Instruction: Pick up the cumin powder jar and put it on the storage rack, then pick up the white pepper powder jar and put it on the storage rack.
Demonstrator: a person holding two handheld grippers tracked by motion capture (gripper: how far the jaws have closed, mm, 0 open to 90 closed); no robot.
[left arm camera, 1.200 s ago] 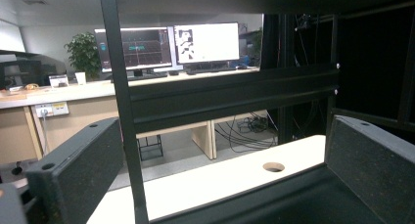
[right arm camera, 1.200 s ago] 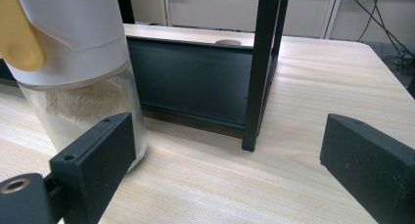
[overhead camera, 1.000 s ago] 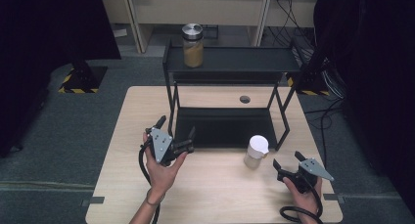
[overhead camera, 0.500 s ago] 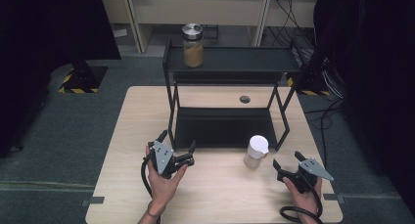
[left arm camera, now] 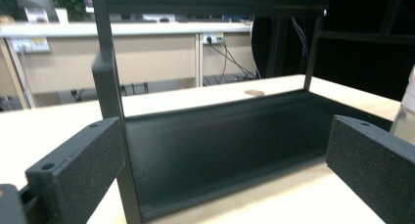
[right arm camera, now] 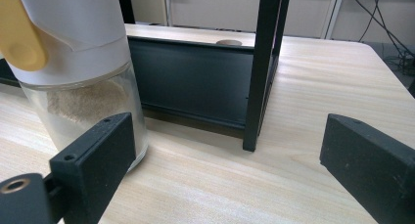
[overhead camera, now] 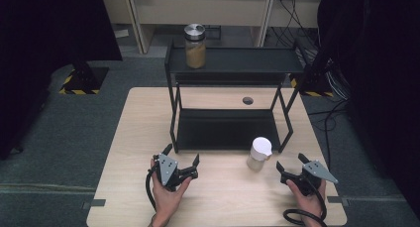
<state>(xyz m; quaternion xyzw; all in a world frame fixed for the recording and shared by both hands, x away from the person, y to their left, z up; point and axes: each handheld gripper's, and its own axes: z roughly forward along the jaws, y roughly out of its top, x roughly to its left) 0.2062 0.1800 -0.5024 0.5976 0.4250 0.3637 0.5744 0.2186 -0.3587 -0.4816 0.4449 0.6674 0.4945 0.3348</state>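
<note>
On a pale wooden table, a black two-tier rack stands as the centrepiece, its lower tray resting on the tabletop. At the left end of the rack's top shelf stands a glass jar with a metal lid, filled with a tan material. Just in front of the rack's right front leg sits a white-capped shaker jar holding pale powder, upright on the table.

Before the rack's left front corner, the person's left hand holds the left gripper, its jaws spread wide and holding nothing; the left gripper view looks between them into the tray, with the rack's left front leg close ahead. Before the rack's right front corner, the right hand holds the right gripper, jaws likewise wide apart and empty. In the right gripper view the shaker jar stands just beyond the left-hand jaw, a yellow tab on its white cap, with the rack leg between the jaws farther off. A round hole marks the tabletop behind the tray.
</note>
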